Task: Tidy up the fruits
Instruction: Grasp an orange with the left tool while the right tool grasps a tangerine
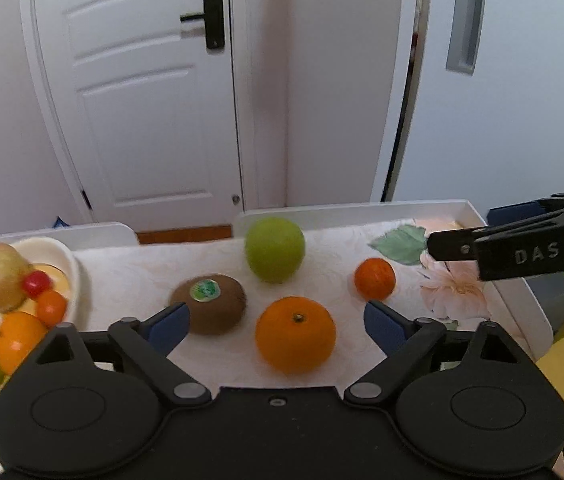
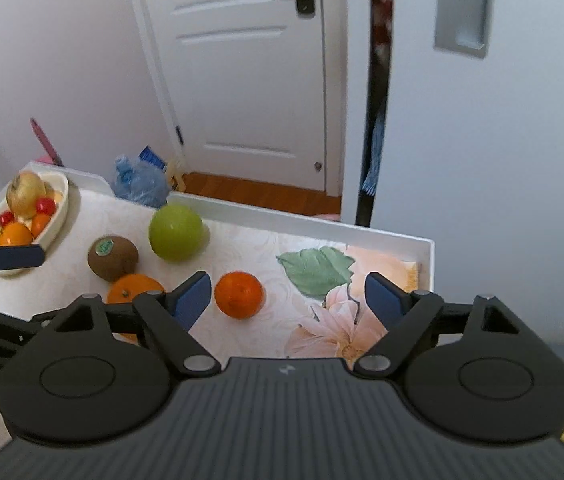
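Note:
On the flowered tabletop lie a large orange [image 1: 295, 334], a brown kiwi [image 1: 209, 309] with a green sticker, a green apple [image 1: 275, 249] and a small tangerine [image 1: 374, 279]. My left gripper [image 1: 277, 322] is open, its blue pads either side of the large orange, just above it. My right gripper [image 2: 289, 295] is open and empty, with the tangerine [image 2: 239, 294] between its pads, nearer the left one. The kiwi [image 2: 112, 257], apple [image 2: 176, 232] and large orange [image 2: 132, 289] lie to its left. A cream bowl [image 1: 67, 258] at the left holds several fruits.
The white table has a raised rim [image 2: 306, 220] along its far and right edges. Behind it are a white door [image 1: 142, 92], a wood floor strip and a blue bag [image 2: 138, 184]. The right gripper's arm [image 1: 522, 248] reaches in from the right in the left wrist view.

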The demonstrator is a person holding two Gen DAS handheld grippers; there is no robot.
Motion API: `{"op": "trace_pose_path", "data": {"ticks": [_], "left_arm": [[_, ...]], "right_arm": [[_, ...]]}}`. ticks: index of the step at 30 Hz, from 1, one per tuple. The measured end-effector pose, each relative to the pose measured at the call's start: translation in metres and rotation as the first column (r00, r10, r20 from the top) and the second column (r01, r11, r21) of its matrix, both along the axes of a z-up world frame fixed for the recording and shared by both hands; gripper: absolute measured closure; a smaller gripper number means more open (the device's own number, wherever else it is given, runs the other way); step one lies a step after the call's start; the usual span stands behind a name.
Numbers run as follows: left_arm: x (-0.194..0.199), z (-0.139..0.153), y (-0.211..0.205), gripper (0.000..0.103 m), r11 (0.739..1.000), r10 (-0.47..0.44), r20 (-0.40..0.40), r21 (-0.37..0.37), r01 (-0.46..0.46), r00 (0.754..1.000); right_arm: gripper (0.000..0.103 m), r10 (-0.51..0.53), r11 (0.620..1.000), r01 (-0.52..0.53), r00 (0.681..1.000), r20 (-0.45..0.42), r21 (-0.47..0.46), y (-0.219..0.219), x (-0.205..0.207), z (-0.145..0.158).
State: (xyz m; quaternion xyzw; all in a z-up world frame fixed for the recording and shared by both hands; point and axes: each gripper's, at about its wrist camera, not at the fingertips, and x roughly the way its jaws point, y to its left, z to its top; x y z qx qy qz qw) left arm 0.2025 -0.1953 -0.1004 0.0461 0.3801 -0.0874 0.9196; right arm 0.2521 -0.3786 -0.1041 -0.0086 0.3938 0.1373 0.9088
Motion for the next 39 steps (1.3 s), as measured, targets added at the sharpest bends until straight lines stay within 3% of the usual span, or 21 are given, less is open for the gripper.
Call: {"op": "trace_pose_path", "data": {"ticks": [8,11,19,34,37,39], "left_arm": [[0.018,-0.030,-0.016,0.023,1.000,0.014,-0.065,0.028,-0.012,0.998],[0.024,-0.037,-0.017,0.026,0.999,0.030,-0.078,0.036,-0.027,0.997],[0.032,-0.048,-0.016,0.038,0.999,0.035,-0.101,0.017,-0.033,0.994],[0.024,-0.048,-0.015,0.040,0.999,0.041,-0.090,0.030,-0.038,0.995],[0.023,-0.047,-0.014,0.040,0.999,0.045,-0.090,0.032,-0.042,0.995],[0.022,-0.046,-0.013,0.040,0.998,0.051,-0.091,0.033,-0.048,0.995]], "right_arm": [[0.010,0.069,0.997,-0.068,0.997,-0.044,0.022,0.006,0.018,-0.025],[0.017,0.091,0.996,-0.089,0.994,-0.058,0.028,0.010,0.025,-0.030],[0.022,0.118,0.992,-0.115,0.990,-0.079,0.049,0.017,0.031,-0.039],[0.037,0.155,0.987,-0.150,0.983,-0.102,0.057,0.028,0.036,-0.050],[0.049,0.162,0.986,-0.157,0.982,-0.095,0.065,0.030,0.036,-0.051],[0.049,0.165,0.986,-0.161,0.983,-0.086,0.047,0.032,0.035,-0.050]]}}
